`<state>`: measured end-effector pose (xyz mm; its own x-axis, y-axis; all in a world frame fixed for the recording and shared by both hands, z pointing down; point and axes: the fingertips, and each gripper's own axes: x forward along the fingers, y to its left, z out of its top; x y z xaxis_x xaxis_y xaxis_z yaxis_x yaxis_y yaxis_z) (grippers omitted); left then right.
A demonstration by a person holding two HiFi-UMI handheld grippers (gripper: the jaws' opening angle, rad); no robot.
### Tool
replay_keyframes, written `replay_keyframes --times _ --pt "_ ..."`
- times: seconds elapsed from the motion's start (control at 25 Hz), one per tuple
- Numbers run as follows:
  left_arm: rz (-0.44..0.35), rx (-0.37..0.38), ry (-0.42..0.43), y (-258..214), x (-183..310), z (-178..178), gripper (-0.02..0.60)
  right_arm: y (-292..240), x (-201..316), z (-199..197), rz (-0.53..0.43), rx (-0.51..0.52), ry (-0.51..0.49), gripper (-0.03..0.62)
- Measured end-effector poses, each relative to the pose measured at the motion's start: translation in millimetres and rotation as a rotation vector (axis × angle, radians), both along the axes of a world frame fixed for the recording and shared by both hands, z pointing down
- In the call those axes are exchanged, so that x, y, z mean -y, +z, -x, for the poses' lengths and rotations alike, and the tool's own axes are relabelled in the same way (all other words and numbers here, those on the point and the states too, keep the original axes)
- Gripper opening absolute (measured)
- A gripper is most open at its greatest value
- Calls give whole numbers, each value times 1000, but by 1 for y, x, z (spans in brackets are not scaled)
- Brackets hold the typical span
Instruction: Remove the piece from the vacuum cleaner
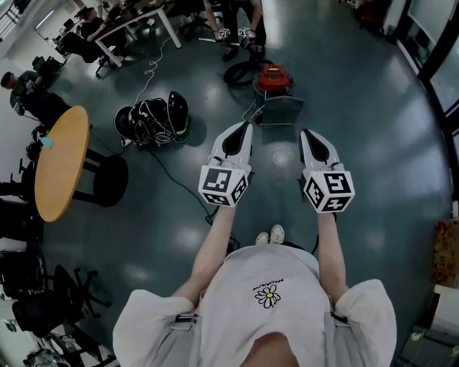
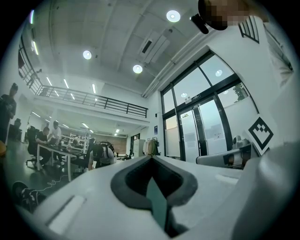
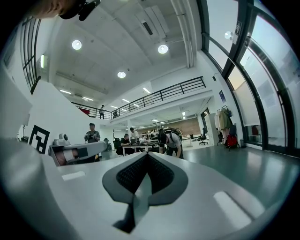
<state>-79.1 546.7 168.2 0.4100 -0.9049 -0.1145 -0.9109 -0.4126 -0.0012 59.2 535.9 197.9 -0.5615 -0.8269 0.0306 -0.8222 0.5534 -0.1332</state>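
Note:
A red vacuum cleaner (image 1: 273,77) stands on the dark floor ahead of me, with a black hose (image 1: 237,72) coiled at its left. A grey flat part (image 1: 281,109) lies on the floor just in front of it. My left gripper (image 1: 246,124) and right gripper (image 1: 304,132) are held side by side at waist height, pointing toward the vacuum and well short of it. Both are shut with nothing between the jaws. The left gripper view (image 2: 151,157) and right gripper view (image 3: 147,153) look level across the hall, and the vacuum does not show in them.
Another person (image 1: 237,21) stands just behind the vacuum, bending over (image 3: 171,140). A heap of black cables and gear (image 1: 154,118) lies at the left. A round wooden table (image 1: 61,161) and a black stool (image 1: 107,179) stand further left. Office chairs (image 1: 43,301) fill the near left corner.

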Motion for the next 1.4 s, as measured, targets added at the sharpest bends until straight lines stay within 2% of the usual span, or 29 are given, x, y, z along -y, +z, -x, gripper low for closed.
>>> replay_keyframes --times 0.48,0.72,1.04,1.2,1.4 --pt "44 26 -33 23 3 -20 0 35 13 -35 78 12 -21 26" --pt "47 19 -51 28 23 -11 0 48 30 -28 92 6 -34 26" --pt "74 -9 -12 57 92 -15 0 69 89 -24 114 -39 -27 26" --pt "84 -39 -8 64 146 -9 0 65 139 -25 111 -73 -19 26" --pt "88 -38 18 63 210 0 0 53 206 -12 97 -98 -17 26"
